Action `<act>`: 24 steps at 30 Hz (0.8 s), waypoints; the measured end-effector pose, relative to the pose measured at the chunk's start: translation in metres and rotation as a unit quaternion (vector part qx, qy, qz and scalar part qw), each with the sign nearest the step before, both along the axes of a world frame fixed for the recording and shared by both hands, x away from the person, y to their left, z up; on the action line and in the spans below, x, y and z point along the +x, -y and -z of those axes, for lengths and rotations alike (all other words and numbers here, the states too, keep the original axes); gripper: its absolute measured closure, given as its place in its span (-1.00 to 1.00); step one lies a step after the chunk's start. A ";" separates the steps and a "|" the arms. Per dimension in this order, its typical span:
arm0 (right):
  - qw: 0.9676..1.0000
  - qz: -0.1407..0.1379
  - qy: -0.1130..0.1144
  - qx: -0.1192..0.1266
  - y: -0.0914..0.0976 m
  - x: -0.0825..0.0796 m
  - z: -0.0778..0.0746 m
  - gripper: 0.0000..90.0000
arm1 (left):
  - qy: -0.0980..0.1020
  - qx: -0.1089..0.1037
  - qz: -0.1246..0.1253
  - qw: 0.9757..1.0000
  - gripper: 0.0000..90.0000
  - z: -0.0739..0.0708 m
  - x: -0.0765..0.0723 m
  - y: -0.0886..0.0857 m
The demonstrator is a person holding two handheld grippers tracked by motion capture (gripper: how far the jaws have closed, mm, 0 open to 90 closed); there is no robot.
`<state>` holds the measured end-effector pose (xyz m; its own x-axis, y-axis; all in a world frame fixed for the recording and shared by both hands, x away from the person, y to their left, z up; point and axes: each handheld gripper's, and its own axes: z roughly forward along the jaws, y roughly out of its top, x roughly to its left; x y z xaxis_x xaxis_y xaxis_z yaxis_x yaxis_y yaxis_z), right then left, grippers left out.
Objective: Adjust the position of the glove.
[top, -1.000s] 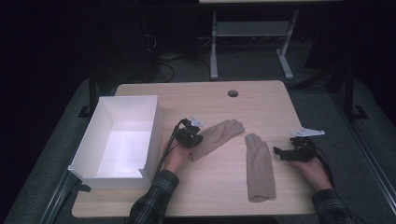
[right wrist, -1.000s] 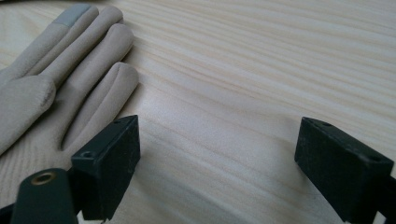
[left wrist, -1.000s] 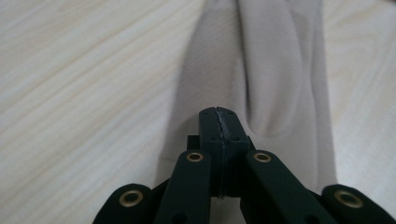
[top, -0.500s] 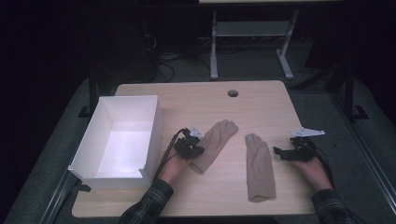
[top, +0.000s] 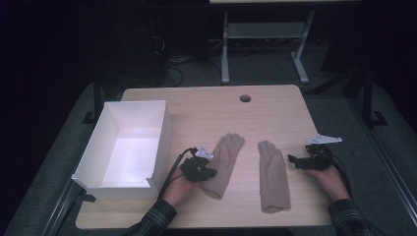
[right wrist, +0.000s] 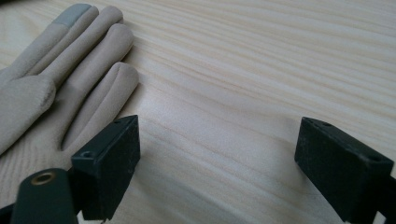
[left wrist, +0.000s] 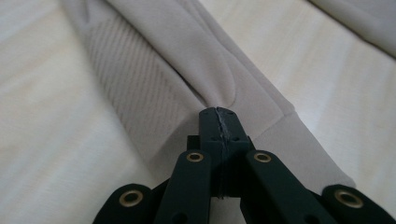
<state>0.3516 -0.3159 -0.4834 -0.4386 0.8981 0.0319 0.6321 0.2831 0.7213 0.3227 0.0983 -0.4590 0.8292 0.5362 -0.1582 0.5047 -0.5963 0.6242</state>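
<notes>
We are holding the left gripper (top: 202, 171) with its black jaws pressed together on a pinch of the left-hand beige knit glove (top: 222, 164), near the ribbed cuff end; in the left gripper view the cloth (left wrist: 187, 70) is bunching into a fold right at the tips. That glove is lying on the pale wooden table (top: 206, 105), its long axis running from the cuff nearest us up and slightly rightward to the fingertips. The relation that matters is sideways: the open white rectangular box (top: 129, 142) is sitting just to the left of this gripper, so the glove is trailing away from the box and its whole length will probably have to clear the near wall. The second beige knit glove (top: 273, 174) is lying almost parallel, fingers pointing away from us, and our right gripper (top: 300, 162) is resting just beside it with jaws standing wide apart over bare wood; the glove's fingers (right wrist: 70, 56) seem to be lying just off its one jaw, though contact is hard to judge.
</notes>
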 end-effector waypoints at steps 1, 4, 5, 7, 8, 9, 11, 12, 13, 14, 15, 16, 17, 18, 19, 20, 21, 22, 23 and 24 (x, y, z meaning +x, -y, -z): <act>1.000 0.000 0.000 0.000 0.000 0.000 0.000 -0.69 | 0.000 -0.003 0.002 1.000 0.99 0.000 -0.003 0.000; 1.000 0.000 0.000 0.000 0.000 0.000 0.000 -0.69 | -0.006 -0.011 0.013 1.000 0.99 0.001 -0.012 0.002; 1.000 0.000 0.000 0.000 0.000 0.000 0.000 -0.69 | -0.006 -0.014 0.017 1.000 0.99 0.002 -0.014 0.004; 1.000 0.000 0.000 0.000 0.000 0.000 0.000 -0.69 | -0.006 -0.011 0.030 0.999 0.99 0.002 -0.018 0.007; 1.000 0.000 0.000 0.000 0.000 0.000 0.000 -0.69 | -0.002 -0.007 0.036 0.999 0.99 0.001 -0.019 0.008; 1.000 0.000 0.000 0.000 0.000 0.000 0.000 -0.69 | 0.001 -0.008 0.037 0.999 0.99 0.001 -0.020 0.009; 1.000 0.000 0.000 0.000 0.000 0.000 0.000 -0.69 | -0.001 -0.009 0.038 0.999 0.99 0.001 -0.018 0.008; 1.000 0.000 0.000 0.000 0.000 0.000 0.000 -0.69 | -0.002 -0.016 0.031 0.999 0.99 0.001 -0.018 0.007; 1.000 0.000 0.000 0.000 0.000 0.000 0.000 -0.69 | 0.003 -0.013 0.031 0.999 0.98 -0.001 -0.016 0.006; 1.000 0.000 0.000 0.000 0.000 0.000 0.000 -0.69 | 0.004 -0.017 0.027 0.999 0.93 -0.002 -0.015 0.005; 1.000 0.000 0.000 0.000 0.000 0.000 0.000 -0.69 | 0.008 -0.018 0.025 0.999 0.90 -0.004 -0.014 0.004; 1.000 0.000 0.000 -0.001 0.000 0.000 0.000 -0.69 | 0.012 -0.019 0.021 1.000 0.86 -0.006 -0.014 0.003; 1.000 0.000 0.000 0.000 0.000 0.000 0.000 -0.69 | 0.020 -0.017 0.015 1.000 0.84 -0.009 -0.012 0.003; 1.000 0.000 0.000 0.000 0.000 0.000 0.000 -0.69 | 0.027 -0.014 0.010 0.999 0.78 -0.010 -0.009 0.002; 1.000 0.000 0.000 0.000 0.000 0.000 0.000 -0.69 | 0.031 -0.012 0.003 0.999 0.70 -0.011 -0.008 0.002; 1.000 0.000 0.000 0.000 0.000 0.000 0.000 -0.69 | 0.041 -0.008 -0.010 0.999 0.65 -0.012 -0.002 0.002; 1.000 0.000 0.000 0.000 0.000 0.000 0.000 -0.69 | 0.042 -0.008 -0.016 0.999 0.60 -0.013 0.001 0.002; 1.000 0.000 0.000 0.000 0.000 0.000 0.000 -0.69 | 0.045 -0.010 -0.025 0.999 0.55 -0.013 0.005 0.002; 1.000 0.000 0.000 0.000 0.000 0.000 0.000 -0.69 | 0.048 -0.004 -0.034 0.998 0.49 -0.014 0.009 0.002; 1.000 0.000 0.000 0.000 0.000 0.000 0.000 -0.69 | 0.050 -0.002 -0.036 0.998 0.46 -0.014 0.014 0.001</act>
